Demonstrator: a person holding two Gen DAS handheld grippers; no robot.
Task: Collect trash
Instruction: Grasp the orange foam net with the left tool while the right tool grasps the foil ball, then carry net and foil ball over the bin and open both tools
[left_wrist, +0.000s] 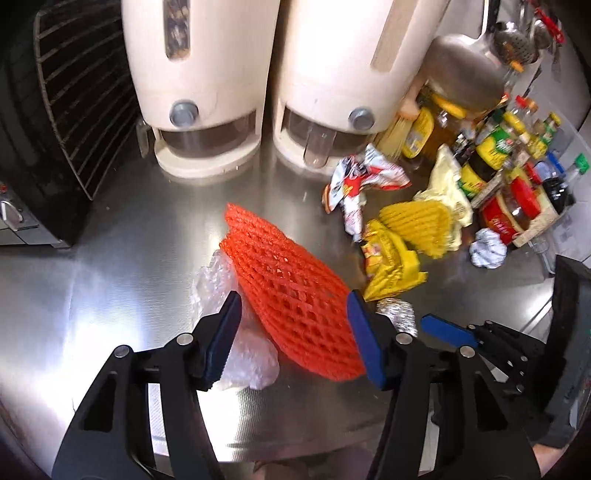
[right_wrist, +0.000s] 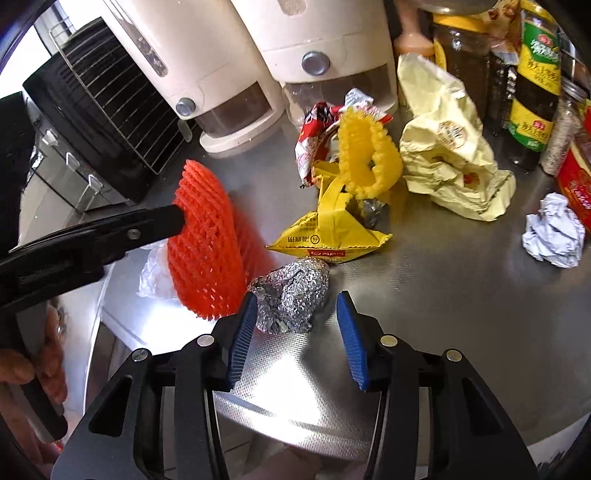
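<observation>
An orange foam net (left_wrist: 288, 280) lies on the steel counter (left_wrist: 129, 258) between the jaws of my left gripper (left_wrist: 295, 321), partly over a clear plastic bag (left_wrist: 251, 365). The jaws stand apart, the right pad at the net's edge; the gripper is open. In the right wrist view the orange net (right_wrist: 207, 251) stands beside a crumpled foil ball (right_wrist: 291, 295). My right gripper (right_wrist: 295, 328) is open around the foil ball's near side, with a gap at the right pad. Behind it lie a yellow wrapper (right_wrist: 328, 232) and a yellow foam net (right_wrist: 365, 158).
A pale yellow bag (right_wrist: 450, 158), a red-and-white wrapper (left_wrist: 354, 184) and crumpled white paper (right_wrist: 554, 236) lie further back. Two cream dispensers (left_wrist: 199, 74) stand behind, bottles and jars (left_wrist: 498, 155) crowd the right, a black oven (left_wrist: 55, 110) the left. A hand (right_wrist: 22, 369) holds the left gripper.
</observation>
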